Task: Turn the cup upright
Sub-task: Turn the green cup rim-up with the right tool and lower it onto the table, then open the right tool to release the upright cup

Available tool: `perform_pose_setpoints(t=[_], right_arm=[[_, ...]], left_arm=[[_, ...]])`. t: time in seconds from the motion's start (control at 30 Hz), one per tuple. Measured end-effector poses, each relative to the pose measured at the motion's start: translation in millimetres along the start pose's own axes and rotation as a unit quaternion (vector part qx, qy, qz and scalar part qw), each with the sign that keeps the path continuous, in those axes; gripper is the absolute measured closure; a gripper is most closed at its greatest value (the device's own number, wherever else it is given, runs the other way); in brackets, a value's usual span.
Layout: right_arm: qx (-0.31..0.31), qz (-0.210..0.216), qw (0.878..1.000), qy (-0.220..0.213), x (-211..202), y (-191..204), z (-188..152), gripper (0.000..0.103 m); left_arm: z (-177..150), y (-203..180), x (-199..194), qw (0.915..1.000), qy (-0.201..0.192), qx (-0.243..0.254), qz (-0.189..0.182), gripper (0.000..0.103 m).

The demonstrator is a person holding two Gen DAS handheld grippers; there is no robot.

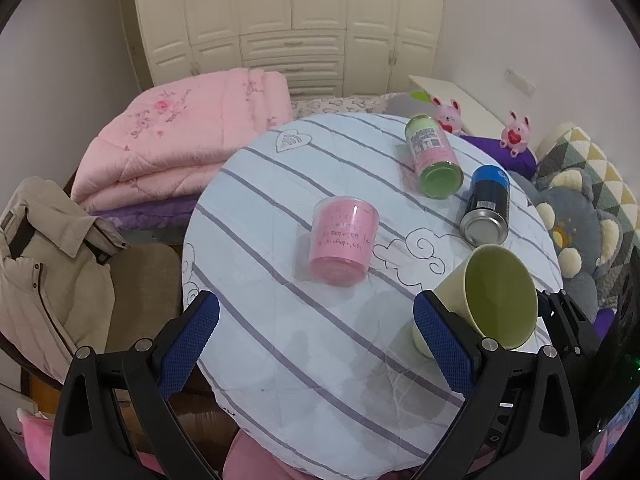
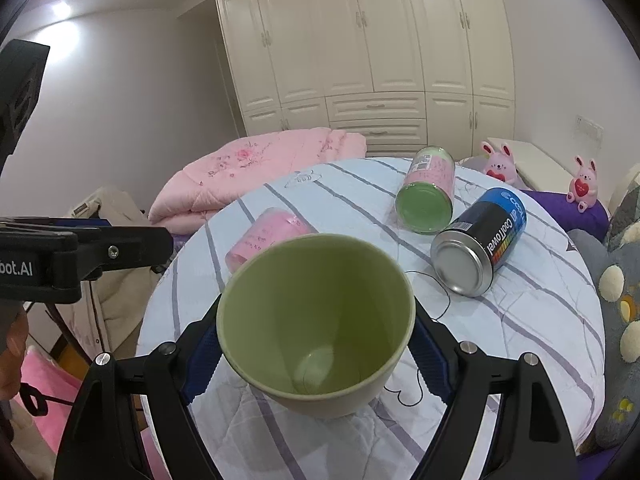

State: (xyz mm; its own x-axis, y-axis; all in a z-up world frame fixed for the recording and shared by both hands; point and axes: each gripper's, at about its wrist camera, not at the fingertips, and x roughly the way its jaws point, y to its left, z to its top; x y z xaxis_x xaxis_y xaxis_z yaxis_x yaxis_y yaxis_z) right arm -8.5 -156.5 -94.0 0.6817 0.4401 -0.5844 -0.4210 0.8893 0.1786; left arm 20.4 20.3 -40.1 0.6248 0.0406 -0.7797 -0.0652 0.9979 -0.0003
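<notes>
A pale green cup (image 2: 316, 320) is held between the blue pads of my right gripper (image 2: 316, 344), tilted with its open mouth toward the camera, just above the striped round table (image 2: 520, 320). In the left wrist view the same cup (image 1: 492, 292) shows at the right, tilted, with the right gripper's black fingers (image 1: 568, 320) around it. My left gripper (image 1: 316, 340) is open and empty over the table's near part, to the left of the cup.
A pink plastic cup (image 1: 344, 240) lies on its side mid-table. A green-and-pink can (image 1: 434, 156) and a blue-black can (image 1: 488, 208) lie on their sides at the back right. Pink quilt (image 1: 184, 148), beige jacket (image 1: 48, 264) and plush toys (image 1: 576, 232) surround the table.
</notes>
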Motion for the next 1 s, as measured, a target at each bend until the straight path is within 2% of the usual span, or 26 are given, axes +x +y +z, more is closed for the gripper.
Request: perform_pose_setpoints(t=[0.53,0.8,1.0], right_arm=[[-0.002,-0.013,1.000,-0.009,-4.1,1.0,11.2,0.019],[-0.004,-0.015,0.999,-0.037,-26.5,-0.4,21.8,0.019],[-0.006,-0.040,0.998,-0.047,-55.8,-0.9,25.4,0.019]], left_arm=[[0.9,7.2,0.3,0.9997,0.001,-0.015,-0.021,0.004],[1.6,2.3,-3.5,0.9995,-0.011,-0.007,-0.028,0.003],[-9.6,-3.0,-14.0,0.9993,-0.024,0.006,-0.027,0.003]])
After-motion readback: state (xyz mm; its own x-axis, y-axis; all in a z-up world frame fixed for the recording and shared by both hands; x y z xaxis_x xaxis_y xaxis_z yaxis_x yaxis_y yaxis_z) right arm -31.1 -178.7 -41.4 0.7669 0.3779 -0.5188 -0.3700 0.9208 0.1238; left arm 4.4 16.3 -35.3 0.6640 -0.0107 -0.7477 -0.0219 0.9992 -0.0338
